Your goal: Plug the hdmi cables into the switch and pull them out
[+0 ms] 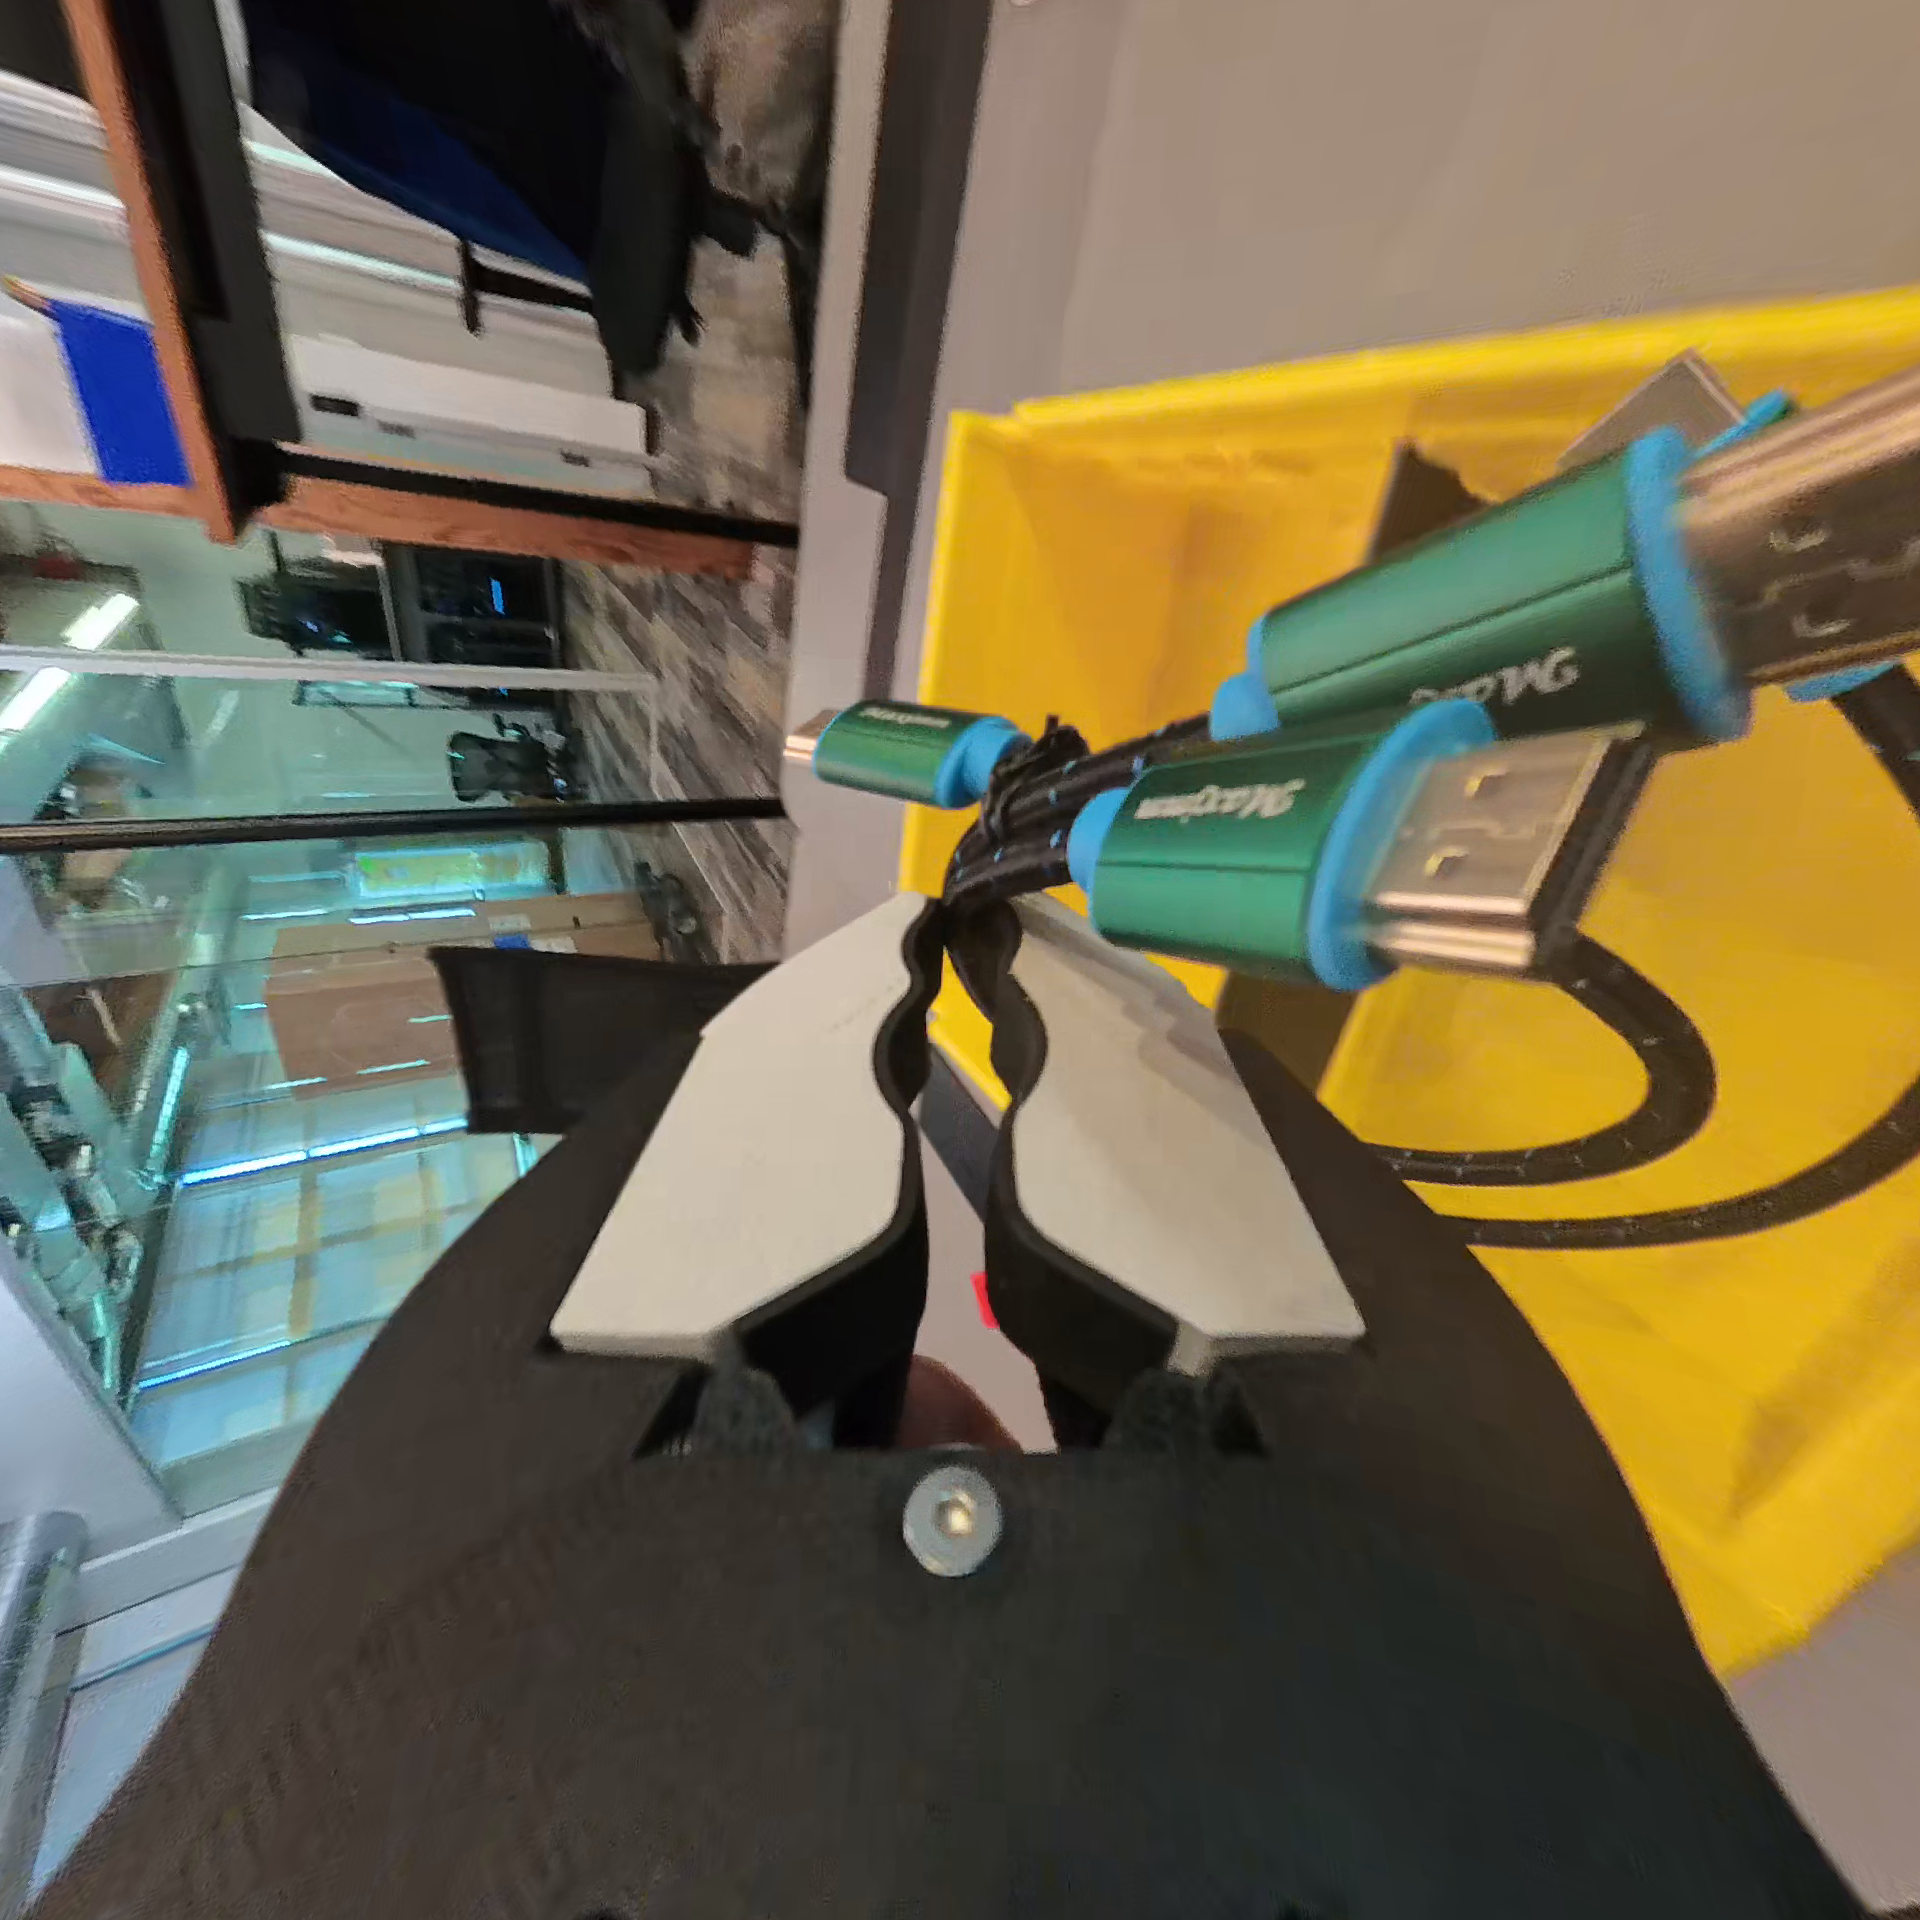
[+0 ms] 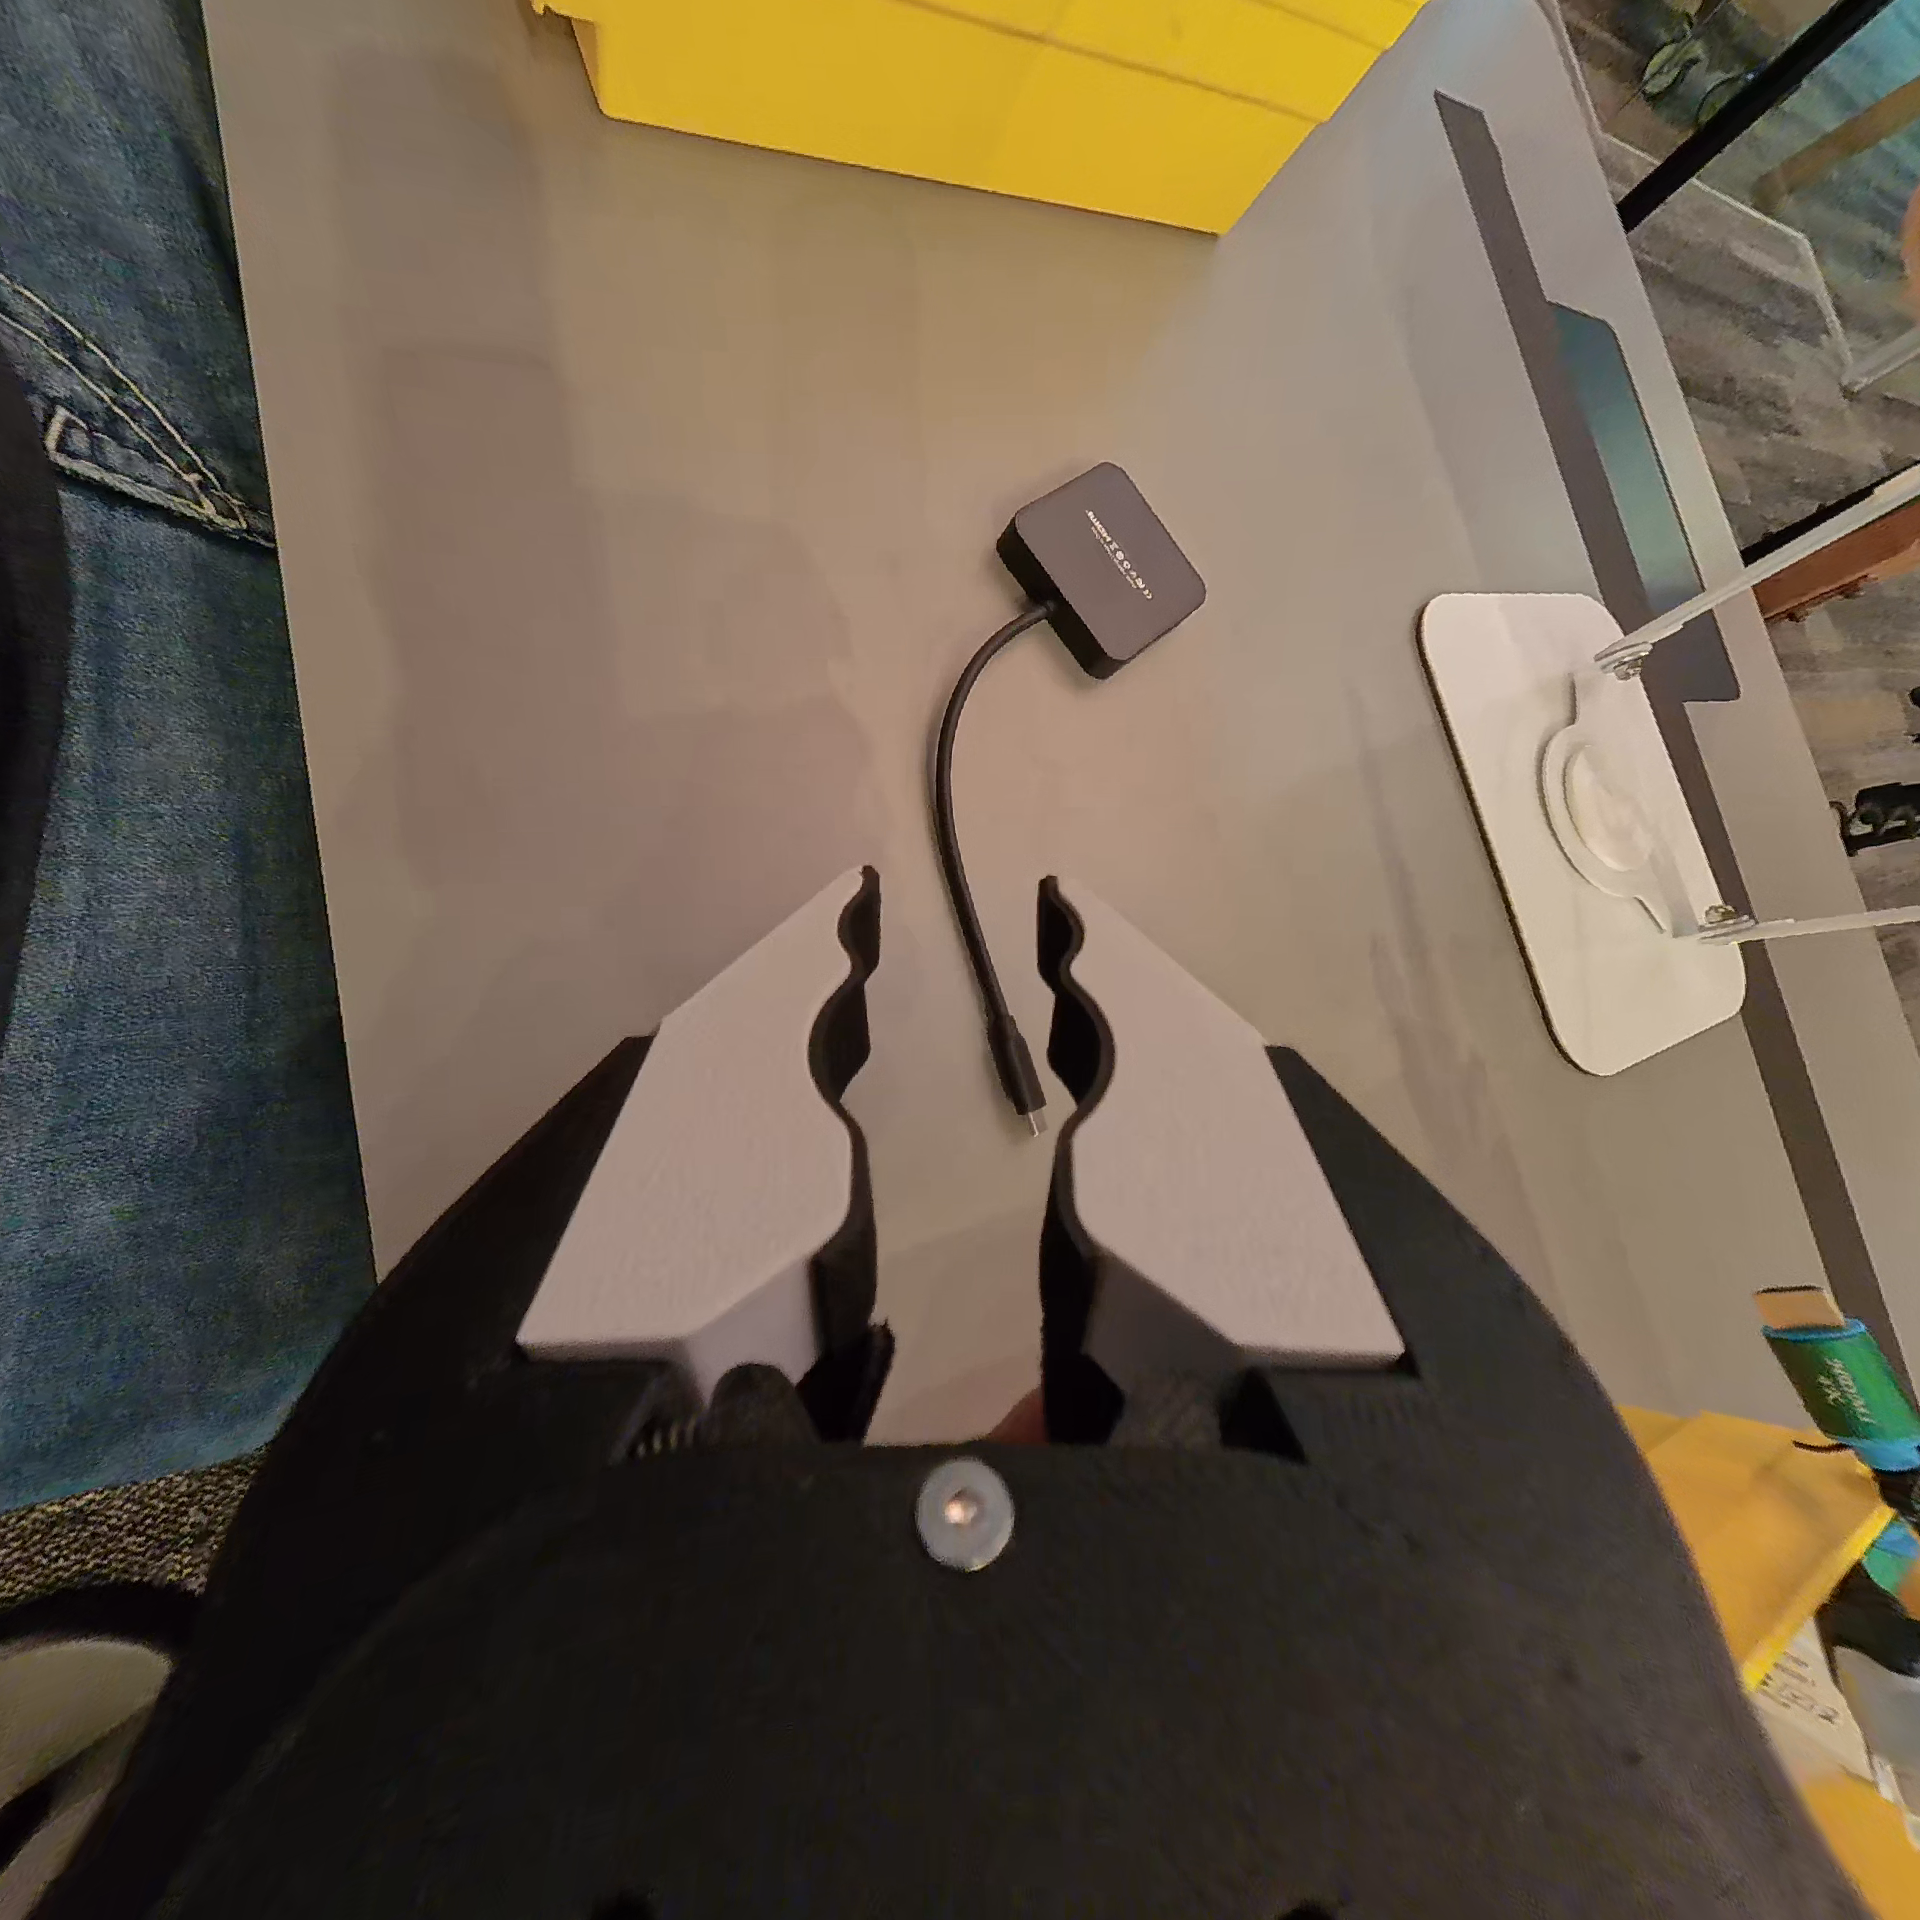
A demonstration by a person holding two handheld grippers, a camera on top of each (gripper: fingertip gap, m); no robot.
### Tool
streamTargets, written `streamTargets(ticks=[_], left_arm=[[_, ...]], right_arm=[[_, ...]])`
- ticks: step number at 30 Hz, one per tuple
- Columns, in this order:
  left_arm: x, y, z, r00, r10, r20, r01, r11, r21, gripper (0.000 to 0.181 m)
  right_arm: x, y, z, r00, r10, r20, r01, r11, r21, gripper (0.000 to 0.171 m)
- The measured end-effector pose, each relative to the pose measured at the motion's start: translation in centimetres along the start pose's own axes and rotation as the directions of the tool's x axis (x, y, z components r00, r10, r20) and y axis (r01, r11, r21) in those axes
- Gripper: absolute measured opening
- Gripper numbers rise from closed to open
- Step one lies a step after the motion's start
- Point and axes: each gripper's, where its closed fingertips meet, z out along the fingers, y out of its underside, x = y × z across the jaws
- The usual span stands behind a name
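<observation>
Separating one plug from the bundle comes first: the left gripper point(image 1: 961, 935), jaws clamped on the braided cables point(image 1: 1023, 805), holds several green plugs point(image 1: 1216, 883) aloft. The right gripper point(image 2: 958, 883), jaws apart, hovers above the small black switch point(image 2: 1101, 569) lying flat on the grey table point(image 2: 644, 520).

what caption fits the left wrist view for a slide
Left tool shut on a bundle of braided cables, green HDMI plugs fanned out above a yellow bin.
</observation>
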Motion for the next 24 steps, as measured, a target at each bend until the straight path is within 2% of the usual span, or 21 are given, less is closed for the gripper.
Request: streamTargets(ticks=[4,8,15,24], left_arm=[[3.8,2.7,1.8,0.997,0.011,-0.078,-0.018,0.996,-0.086,0.006],[5.4,3.7,2.5,0.991,-0.040,-0.124,0.028,0.995,-0.091,0.008],[4.4,4.0,1.9,0.993,-0.053,-0.101,0.045,0.996,-0.077,0.006],[0.2,3.1,-1.4,0.996,-0.087,-0.020,0.087,0.996,-0.036,0.006]], right_arm=[[-0.1,0.1,0.2,1.000,-0.004,0.007,0.004,1.000,-0.007,0.028],[-0.2,-0.2,0.5,1.000,-0.007,0.012,0.007,1.000,-0.008,0.028],[-0.3,-0.3,0.6,1.000,-0.011,0.018,0.011,1.000,-0.011,0.028],[-0.1,-0.3,0.4,1.000,-0.009,0.011,0.009,1.000,-0.003,0.028]])
